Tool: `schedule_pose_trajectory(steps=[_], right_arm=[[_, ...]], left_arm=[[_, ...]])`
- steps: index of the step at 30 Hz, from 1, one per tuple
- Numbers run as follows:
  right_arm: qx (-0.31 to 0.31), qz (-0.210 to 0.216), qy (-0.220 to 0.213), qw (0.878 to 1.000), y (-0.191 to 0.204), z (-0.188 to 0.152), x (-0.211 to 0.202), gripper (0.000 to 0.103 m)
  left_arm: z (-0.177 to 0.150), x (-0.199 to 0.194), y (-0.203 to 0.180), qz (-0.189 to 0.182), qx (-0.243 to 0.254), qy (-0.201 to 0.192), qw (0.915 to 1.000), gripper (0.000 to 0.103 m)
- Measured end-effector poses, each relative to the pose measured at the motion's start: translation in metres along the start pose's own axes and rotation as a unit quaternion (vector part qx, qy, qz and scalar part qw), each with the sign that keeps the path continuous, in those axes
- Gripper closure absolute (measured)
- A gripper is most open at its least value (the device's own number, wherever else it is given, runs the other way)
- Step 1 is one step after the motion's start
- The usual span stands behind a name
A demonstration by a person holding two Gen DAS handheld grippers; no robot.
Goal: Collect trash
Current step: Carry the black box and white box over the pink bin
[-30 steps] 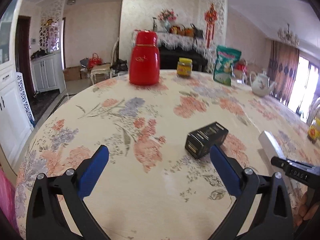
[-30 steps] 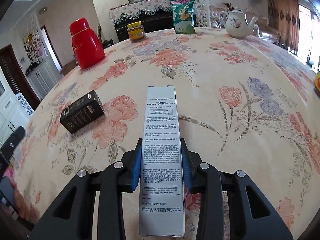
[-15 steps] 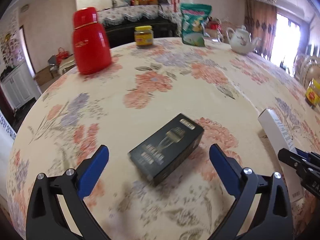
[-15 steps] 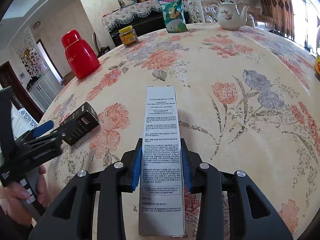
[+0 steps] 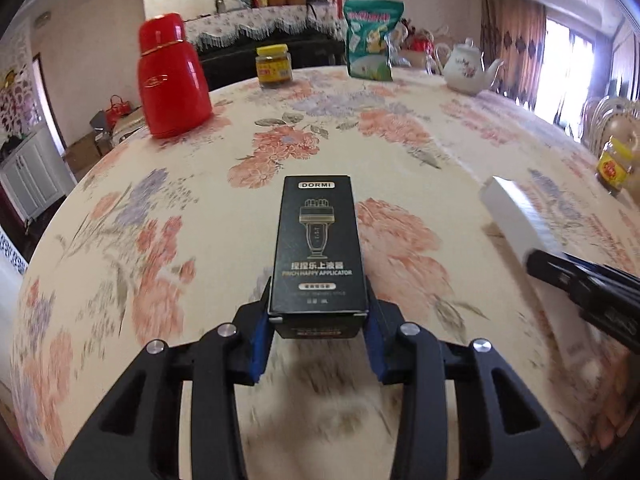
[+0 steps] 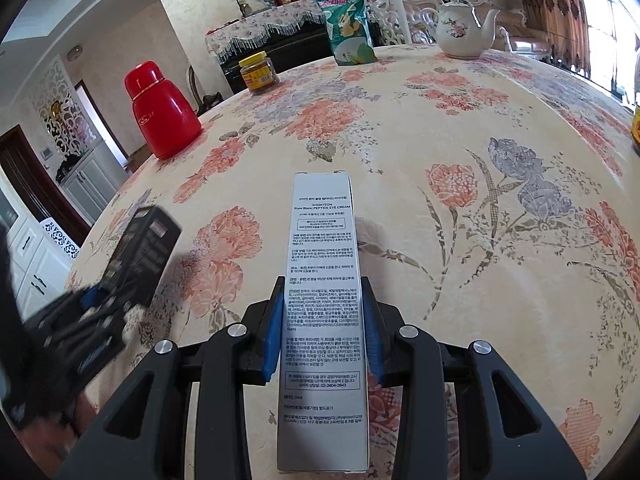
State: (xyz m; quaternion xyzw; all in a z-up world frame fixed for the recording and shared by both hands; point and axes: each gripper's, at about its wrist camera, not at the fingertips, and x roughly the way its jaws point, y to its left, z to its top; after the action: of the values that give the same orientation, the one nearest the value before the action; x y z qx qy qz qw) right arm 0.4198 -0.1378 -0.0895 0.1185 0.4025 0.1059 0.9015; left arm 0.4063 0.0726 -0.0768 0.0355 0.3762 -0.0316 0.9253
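A black carton (image 5: 318, 248) marked DORMI lies lengthwise between the blue pads of my left gripper (image 5: 318, 300). The jaws are closing and both pads touch the carton's near end, just above the flowered tablecloth (image 5: 400, 152). In the right wrist view the same black carton (image 6: 148, 244) and left gripper (image 6: 92, 308) show blurred at the left. My right gripper (image 6: 322, 292) is shut on a long white eye-cream box (image 6: 322, 240), which sticks out forward over the table. That white box (image 5: 516, 216) also shows at the right of the left wrist view.
A red thermos (image 5: 172, 80), a yellow-lidded jar (image 5: 273, 66), a green snack bag (image 5: 370, 40) and a white teapot (image 5: 466, 66) stand along the table's far side. Another jar (image 5: 614, 164) stands at the right. The round table's edge (image 5: 48, 232) curves close on the left.
My left gripper moved up to the black carton, rolled in line with it, and its wide-open jaws closed onto its sides. The right gripper kept still with the white box.
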Motion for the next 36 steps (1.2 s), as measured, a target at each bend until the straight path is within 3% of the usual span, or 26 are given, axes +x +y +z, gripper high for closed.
schedule_pose_trajectory(steps=[6, 13, 18, 29, 36], right_arm=[[-0.022, 0.012, -0.002, 1.000, 0.008, -0.001, -0.001, 0.069], [-0.086, 0.039, -0.017, 0.995, 0.038, -0.007, -0.011, 0.069], [-0.135, 0.075, -0.023, 0.988, 0.063, -0.011, -0.023, 0.069], [-0.179, 0.150, -0.048, 0.971, 0.115, -0.020, -0.065, 0.069], [-0.210, 0.173, -0.043, 0.961, 0.145, -0.034, -0.082, 0.069]], left_arm=[[-0.023, -0.043, -0.003, 0.037, -0.026, -0.041, 0.9981, 0.065], [-0.046, -0.082, 0.009, 0.047, -0.075, -0.073, 0.9934, 0.065], [-0.061, -0.108, 0.021, 0.059, -0.103, -0.088, 0.9891, 0.065], [-0.102, -0.167, 0.046, 0.099, -0.127, -0.131, 0.9784, 0.065], [-0.120, -0.197, 0.059, 0.112, -0.145, -0.153, 0.9711, 0.065]])
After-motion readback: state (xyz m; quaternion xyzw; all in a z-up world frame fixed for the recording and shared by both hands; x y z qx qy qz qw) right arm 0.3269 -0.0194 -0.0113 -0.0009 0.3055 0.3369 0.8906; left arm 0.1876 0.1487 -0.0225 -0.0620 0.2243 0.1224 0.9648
